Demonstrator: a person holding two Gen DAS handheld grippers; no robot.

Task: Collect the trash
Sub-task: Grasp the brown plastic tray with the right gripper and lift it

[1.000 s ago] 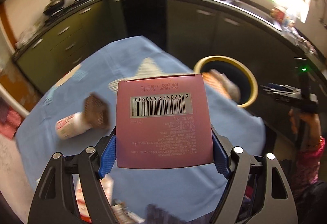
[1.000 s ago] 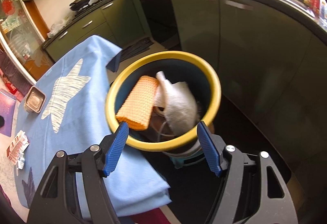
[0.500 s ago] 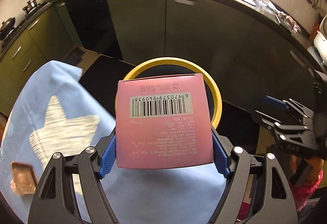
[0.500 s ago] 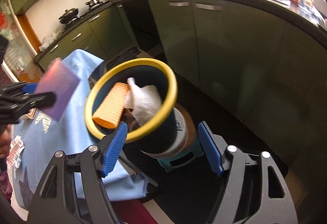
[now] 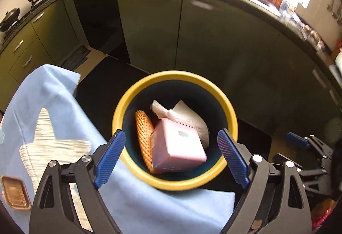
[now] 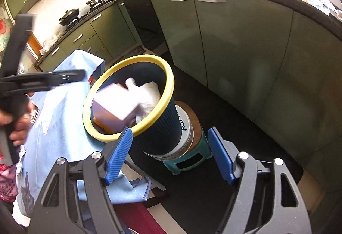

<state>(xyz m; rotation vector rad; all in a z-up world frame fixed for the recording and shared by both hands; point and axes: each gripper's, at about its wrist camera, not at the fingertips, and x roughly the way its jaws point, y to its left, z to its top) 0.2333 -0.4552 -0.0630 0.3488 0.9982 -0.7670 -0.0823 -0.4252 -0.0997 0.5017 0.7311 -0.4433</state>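
Observation:
A dark blue bin with a yellow rim stands beside the blue-clothed table. Inside it lie a pink box, an orange foam net and a crumpled white tissue. My left gripper is open and empty right above the bin. My right gripper is open and empty, to the right of the bin and lower, over the dark floor.
The table with a blue star-patterned cloth holds a small brown tray at its left. The bin rests on a tin on a green stool. Green kitchen cabinets curve around behind.
My left gripper has opened and let go of the pink box, which now lies in the bin. My right gripper has backed away from the bin to the right.

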